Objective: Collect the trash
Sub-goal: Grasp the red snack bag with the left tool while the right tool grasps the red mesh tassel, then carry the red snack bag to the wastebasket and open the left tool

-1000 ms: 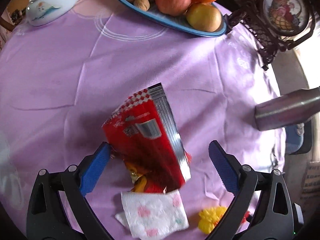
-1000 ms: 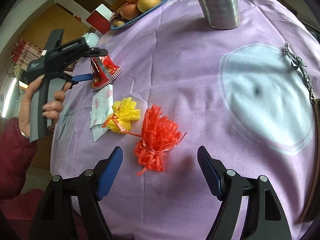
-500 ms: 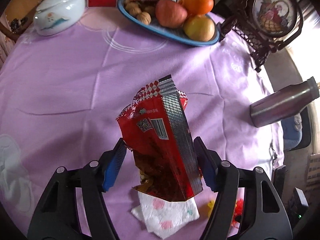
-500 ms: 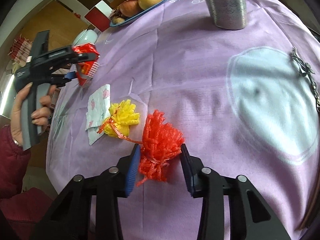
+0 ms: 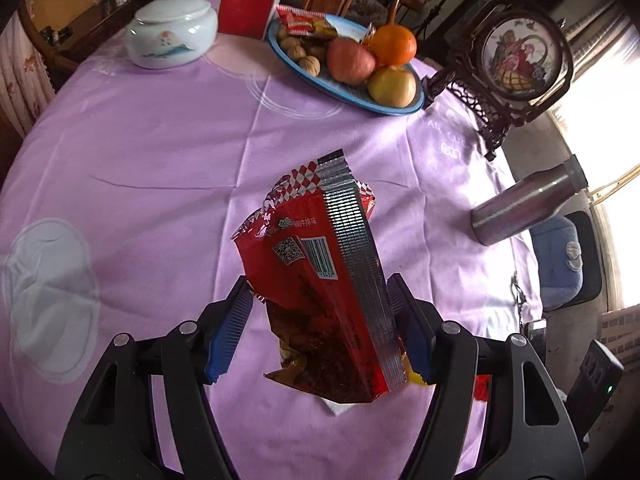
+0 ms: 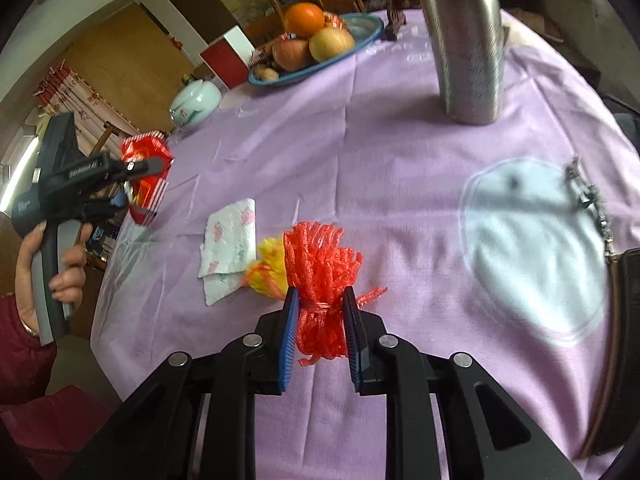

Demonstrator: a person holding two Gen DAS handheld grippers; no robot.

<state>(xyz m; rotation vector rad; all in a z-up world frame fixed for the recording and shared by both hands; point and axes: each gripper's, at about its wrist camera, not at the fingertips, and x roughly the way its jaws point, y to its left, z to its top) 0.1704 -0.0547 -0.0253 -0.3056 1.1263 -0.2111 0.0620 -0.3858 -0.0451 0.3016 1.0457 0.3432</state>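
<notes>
Nearest to you, your right claw (image 6: 319, 322) is closing on the red foam fruit net (image 6: 322, 272), its blue pads pressing the tied waist of the bundle. Let the closing finish before you lift further: the mesh is springy and, I judge, would slip from a loose pinch. A red cord appears to link it to the yellow foam net (image 6: 268, 266) just beside it, so expect that one to trail along; raise slowly so it does not drag the patterned paper napkin (image 6: 230, 250) it touches.

Your left claw (image 5: 320, 320) stands about half open, clamped across the red snack bag (image 5: 316, 280), which hangs clear above the purple-clothed worktop (image 5: 160, 152). The bag is wide, crinkled and open at the top, so keep it mouth-up in case crumbs remain, and do not squeeze harder, as the foil would only buckle.

The napkin is still on the worktop and needs a later pass. Farther off, steer both loads away from the steel flask (image 6: 466, 40), the blue fruit plate (image 6: 362, 28) and the white lidded jar (image 5: 172, 32). No bin shows in either view.
</notes>
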